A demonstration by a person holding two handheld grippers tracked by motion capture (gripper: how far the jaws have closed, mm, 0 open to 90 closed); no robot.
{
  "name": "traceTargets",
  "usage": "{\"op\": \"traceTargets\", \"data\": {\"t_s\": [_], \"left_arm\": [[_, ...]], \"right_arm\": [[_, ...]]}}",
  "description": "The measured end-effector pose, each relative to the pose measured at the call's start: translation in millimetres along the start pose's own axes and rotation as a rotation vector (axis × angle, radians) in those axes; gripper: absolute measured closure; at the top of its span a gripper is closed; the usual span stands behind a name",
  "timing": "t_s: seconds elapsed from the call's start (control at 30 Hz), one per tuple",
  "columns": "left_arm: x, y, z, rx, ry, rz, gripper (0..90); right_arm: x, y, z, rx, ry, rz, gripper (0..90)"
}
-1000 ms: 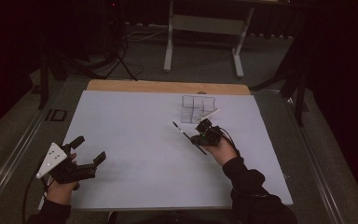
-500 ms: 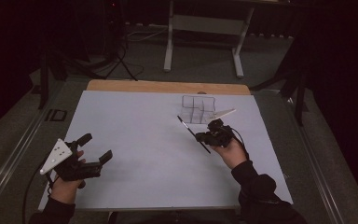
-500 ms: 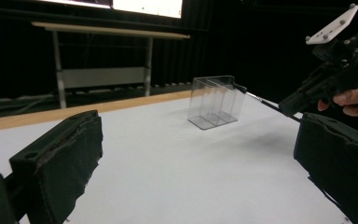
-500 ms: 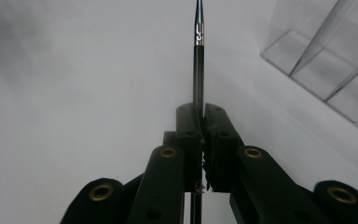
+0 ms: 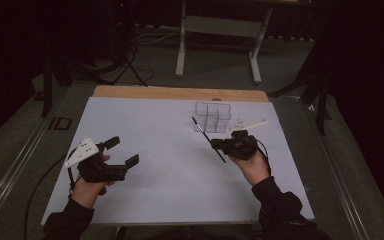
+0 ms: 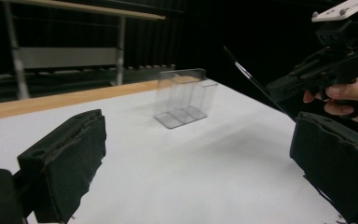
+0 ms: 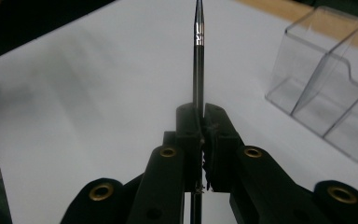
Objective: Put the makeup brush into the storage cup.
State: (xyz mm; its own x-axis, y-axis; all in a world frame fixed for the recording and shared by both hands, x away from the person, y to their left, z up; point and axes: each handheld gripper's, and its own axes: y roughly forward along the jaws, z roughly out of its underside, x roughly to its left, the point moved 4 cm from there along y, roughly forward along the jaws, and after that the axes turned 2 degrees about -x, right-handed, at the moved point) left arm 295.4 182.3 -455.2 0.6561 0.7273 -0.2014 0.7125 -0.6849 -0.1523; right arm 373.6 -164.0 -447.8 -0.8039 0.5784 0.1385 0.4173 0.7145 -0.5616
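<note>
High view: right gripper (image 5: 219, 145) pinches a thin dark pen (image 5: 208, 138) partway along its shaft, held off the white table (image 5: 155, 195). The pen slants up and away toward the clear organizer (image 5: 213, 116), its far tip close to the organizer's near left corner but outside it. Left gripper (image 5: 123, 152) hovers at the near-left of the table, jaws spread, holding nothing, well apart from the pen.

My read: this is the carry step, pen lifted and heading for the organizer. Next move calls for bringing the tip over one compartment, tilting the pen closer to upright, lowering it in, then letting go. Risk is clipping a divider, since the walls are clear and hard to see.

Left gripper view: both pads (image 6: 65, 158) stand wide apart with bare table between them. From this low side angle the organizer (image 6: 182, 97) stands upright, tall-walled and looks empty, and the pen (image 6: 254, 81) sticks out from the right gripper (image 6: 279, 88) clearly above the table; the high view flattens that height.

Right gripper view: jaws pressed tight on the pen (image 7: 198, 60), which runs straight out along the gripper (image 7: 201, 114) axis, tapered tip forward. The organizer (image 7: 328, 86) sits off to the right, dividers readable. Grip detail comes from here alone; the layout comes from above.
</note>
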Motion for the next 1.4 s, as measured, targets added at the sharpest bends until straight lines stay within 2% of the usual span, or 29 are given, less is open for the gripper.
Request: {"op": "traceTargets", "data": {"t_s": [0.07, 0.3, 0.47, 0.67, 0.73, 0.9, 1.0, 1.4], "left_arm": [[-2.5, 6.6, -3.2, -0.007, 0.01, -0.001, 3.3], [-14.8, 31.9, -13.2, 0.019, 0.0, 0.084, 2.4], [-21.7, 49.1, -16.2, 0.018, -0.048, 0.184, 1.5], [-29.2, 68.1, -15.4, 0.026, -0.069, 0.252, 1.5], [-31.2, 74.0, -13.6, 0.039, -0.091, 0.281, 1.6], [-35.4, 85.9, -9.8, 0.067, -0.103, 0.341, 3.1], [-37.2, 91.0, -9.7, 0.07, -0.113, 0.367, 5.5], [-46.3, 111.9, -12.7, 0.06, -0.144, 0.447, 33.9]], "right_arm": [[3.6, -3.2, -1.3, -0.016, -0.005, -0.006, 85.7], [12.3, -13.7, -3.8, -0.078, -0.028, -0.011, 85.7], [19.3, -18.7, -5.2, -0.118, -0.057, -0.013, 85.7], [25.5, -20.0, -7.8, -0.159, -0.066, -0.026, 85.8], [28.2, -20.2, -8.4, -0.17, -0.073, -0.024, 85.8], [34.8, -19.6, -8.3, -0.192, -0.086, -0.051, 85.8], [36.9, -18.6, -7.6, -0.201, -0.093, -0.058, 85.7], [47.0, -11.6, -5.8, -0.205, -0.097, -0.094, 85.8]]}}
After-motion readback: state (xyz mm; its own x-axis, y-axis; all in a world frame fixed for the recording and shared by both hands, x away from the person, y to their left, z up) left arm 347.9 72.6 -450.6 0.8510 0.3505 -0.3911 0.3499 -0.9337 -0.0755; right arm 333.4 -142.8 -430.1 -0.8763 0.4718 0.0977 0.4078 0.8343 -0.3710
